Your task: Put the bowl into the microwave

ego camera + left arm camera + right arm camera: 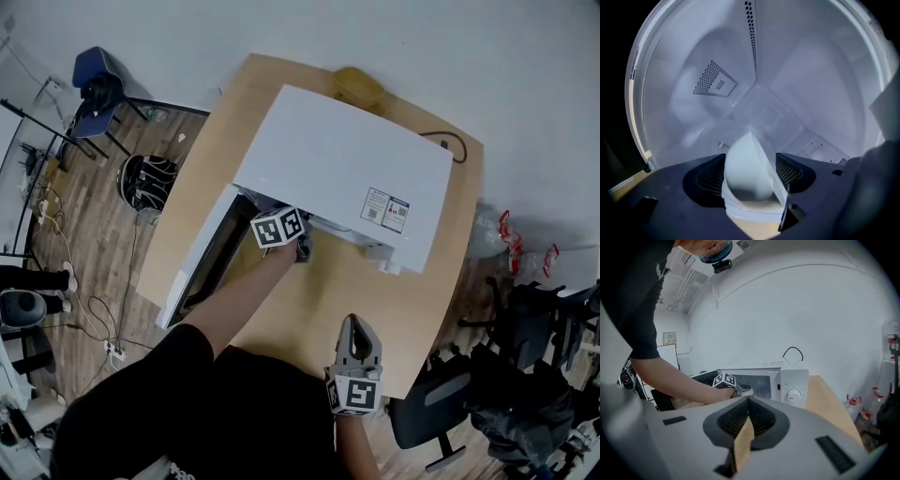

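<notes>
The white bowl [750, 176] stands tilted on its rim inside the microwave [347, 169], between the spread jaws of your left gripper [302, 247], which reaches in past the open door [202, 272]. In front of the microwave, above the desk [328, 291], your right gripper [354, 328] holds its jaws pressed together on nothing

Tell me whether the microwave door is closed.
No: the door of the microwave stands swung open at its left side, and the left gripper reaches inside.
</notes>
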The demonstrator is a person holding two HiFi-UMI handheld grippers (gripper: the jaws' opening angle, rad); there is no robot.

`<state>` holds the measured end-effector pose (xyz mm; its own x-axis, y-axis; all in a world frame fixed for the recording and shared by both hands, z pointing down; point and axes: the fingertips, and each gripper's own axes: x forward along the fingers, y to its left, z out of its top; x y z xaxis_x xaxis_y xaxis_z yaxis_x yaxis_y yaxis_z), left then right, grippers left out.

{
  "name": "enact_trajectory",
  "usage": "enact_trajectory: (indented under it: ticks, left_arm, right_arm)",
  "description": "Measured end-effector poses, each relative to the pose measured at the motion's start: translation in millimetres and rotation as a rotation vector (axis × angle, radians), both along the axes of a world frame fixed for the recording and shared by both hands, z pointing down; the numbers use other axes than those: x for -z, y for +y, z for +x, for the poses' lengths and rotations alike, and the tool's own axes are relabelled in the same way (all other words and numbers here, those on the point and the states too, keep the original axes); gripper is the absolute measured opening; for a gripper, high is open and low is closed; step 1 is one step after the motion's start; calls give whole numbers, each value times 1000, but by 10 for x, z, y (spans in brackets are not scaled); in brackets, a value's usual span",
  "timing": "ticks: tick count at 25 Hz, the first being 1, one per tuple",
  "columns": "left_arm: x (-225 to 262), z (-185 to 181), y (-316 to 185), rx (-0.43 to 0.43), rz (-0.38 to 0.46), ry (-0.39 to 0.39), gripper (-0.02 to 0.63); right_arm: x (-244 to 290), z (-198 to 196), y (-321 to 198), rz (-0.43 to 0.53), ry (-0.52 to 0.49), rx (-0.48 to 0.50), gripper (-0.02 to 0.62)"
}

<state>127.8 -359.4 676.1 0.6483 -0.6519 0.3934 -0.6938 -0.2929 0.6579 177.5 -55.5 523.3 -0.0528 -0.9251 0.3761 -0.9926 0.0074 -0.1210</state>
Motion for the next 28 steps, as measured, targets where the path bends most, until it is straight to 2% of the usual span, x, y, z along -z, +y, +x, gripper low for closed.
enact_trajectory:
  ticks: [7, 17, 21, 28]
  left_arm:
    - [-12, 59, 52, -98, 107, -53, 354]
    - [-55, -21, 36, -103, 174, -163, 365]
    - [-37, 83, 40, -168, 211, -196, 371]
    - [-20, 42, 56, -194, 181, -139, 374]
  right_arm:
    - [-60, 66, 40, -16, -54, -26, 60]
    - [-112, 188, 48, -34, -54, -41, 60]
    - [-133, 200, 72, -43, -48, -38, 60]
    - [-195, 163, 216, -72, -111, -4, 60]
